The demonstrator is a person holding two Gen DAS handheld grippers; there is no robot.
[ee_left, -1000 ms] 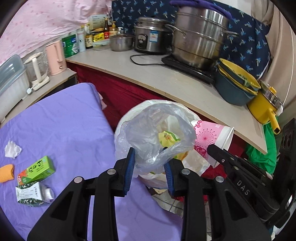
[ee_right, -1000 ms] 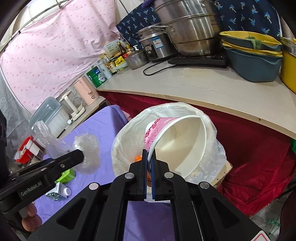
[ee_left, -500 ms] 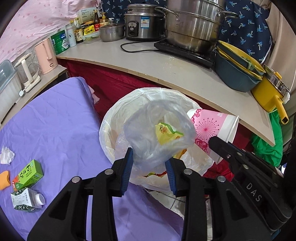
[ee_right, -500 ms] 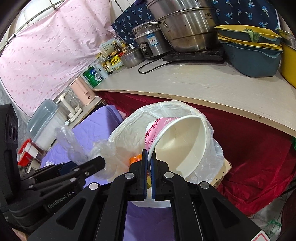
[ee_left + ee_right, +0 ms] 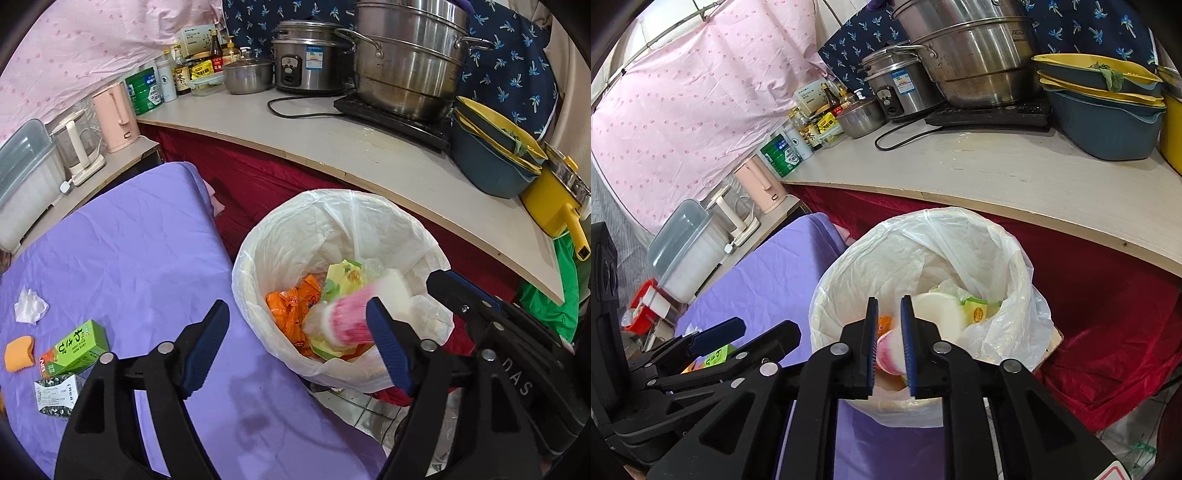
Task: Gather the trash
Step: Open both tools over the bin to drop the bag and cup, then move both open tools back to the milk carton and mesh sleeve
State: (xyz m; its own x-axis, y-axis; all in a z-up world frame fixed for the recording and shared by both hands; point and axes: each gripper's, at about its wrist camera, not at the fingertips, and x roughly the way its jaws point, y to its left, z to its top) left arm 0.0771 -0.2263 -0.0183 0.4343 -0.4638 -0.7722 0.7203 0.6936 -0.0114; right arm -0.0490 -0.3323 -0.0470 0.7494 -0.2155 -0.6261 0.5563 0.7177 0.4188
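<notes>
A bin lined with a white bag (image 5: 258,240) stands between the purple table and the counter. My left gripper (image 5: 295,314) hovers at its near rim, jaws opening wide, nothing between them. A pink-and-white paper cup (image 5: 351,321) is a blur inside the bin, dropping onto orange wrappers (image 5: 291,306) and yellow-green packets. In the right wrist view the right gripper (image 5: 888,306) hangs over the bin (image 5: 849,266). Its jaws are opening a little, and the cup (image 5: 890,350) lies below them, free of the pads. The left gripper (image 5: 764,328) shows at lower left.
On the purple table (image 5: 129,258) lie a green box (image 5: 74,347), a small carton (image 5: 55,395), an orange piece (image 5: 18,350) and a crumpled tissue (image 5: 31,308). The curved counter (image 5: 369,155) behind the bin carries pots, a rice cooker, stacked basins and bottles.
The left jaws spread and the clear plastic bag left them. The right jaws parted and the pink cup dropped from them into the bin.
</notes>
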